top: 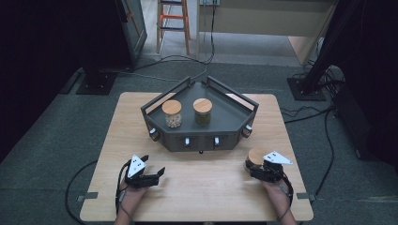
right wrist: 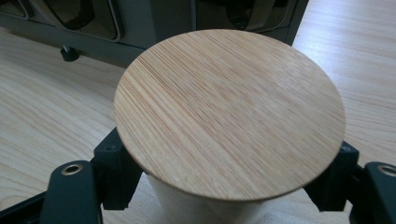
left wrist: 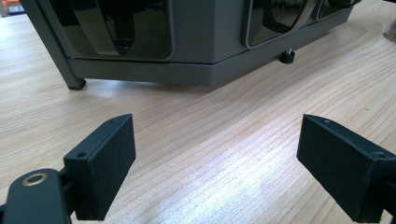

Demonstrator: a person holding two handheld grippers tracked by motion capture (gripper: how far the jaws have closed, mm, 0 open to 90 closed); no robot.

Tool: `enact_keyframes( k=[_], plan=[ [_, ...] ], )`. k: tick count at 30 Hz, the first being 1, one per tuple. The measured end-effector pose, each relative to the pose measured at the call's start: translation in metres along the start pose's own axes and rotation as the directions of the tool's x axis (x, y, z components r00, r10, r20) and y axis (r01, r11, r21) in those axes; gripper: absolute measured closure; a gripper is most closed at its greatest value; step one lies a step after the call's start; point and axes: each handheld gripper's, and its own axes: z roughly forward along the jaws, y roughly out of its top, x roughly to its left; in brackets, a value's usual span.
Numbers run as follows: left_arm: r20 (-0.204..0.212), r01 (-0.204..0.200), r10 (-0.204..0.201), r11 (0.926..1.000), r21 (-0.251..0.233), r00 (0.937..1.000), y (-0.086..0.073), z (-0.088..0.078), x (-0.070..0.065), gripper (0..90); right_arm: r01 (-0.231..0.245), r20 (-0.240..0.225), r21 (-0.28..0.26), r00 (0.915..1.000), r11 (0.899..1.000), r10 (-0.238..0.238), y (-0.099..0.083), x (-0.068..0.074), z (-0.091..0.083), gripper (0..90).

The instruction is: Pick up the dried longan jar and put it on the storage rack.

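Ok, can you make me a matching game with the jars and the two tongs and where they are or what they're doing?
Things:
1. jar of pale pieces
2. jar of dark green stuff
3. right tongs
4. left tongs

States:
A. open, nothing between them
B. on the grey tray, right of the other jar there
C. shut on the jar with the wooden lid
D. on the grey tray, left of the other jar there

Pairs: 1-D, 2-B, 3-C, 4-A

floor (top: 56, 122): grey carpet all around the wooden table (top: 197, 187) | black cables (top: 178, 61) lie on the floor behind the table | orange-and-wood ladder (top: 173, 23) stands far behind the table | pale counter (top: 267, 18) right of the ladder | dark curtains (top: 42, 42) at both sides | black stand foot (top: 96, 82) behind the table's left corner
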Motion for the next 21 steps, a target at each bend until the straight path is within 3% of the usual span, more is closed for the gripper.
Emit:
enact_keyframes(
  k=[9,17,21],
  plan=[
    [0.001,-0.003,0.003,1.0,0.003,1.0,0.001,0.0,0.0,11.5,-0.002,-0.028,0.002,0.9996,1.0,0.002,0.012,-0.004,-0.003,25.5],
    [0.002,0.0,0.0,1.0,0.005,1.0,0.001,0.0,0.001,11.5,0.024,-0.04,0.006,0.9989,1.0,-0.024,0.025,-0.002,-0.004,25.5],
    [0.001,-0.003,0.003,1.0,0.006,1.0,0.001,0.001,0.0,11.6,0.001,-0.063,0.002,0.998,1.0,-0.001,0.029,-0.005,-0.005,25.5]
  ],
)
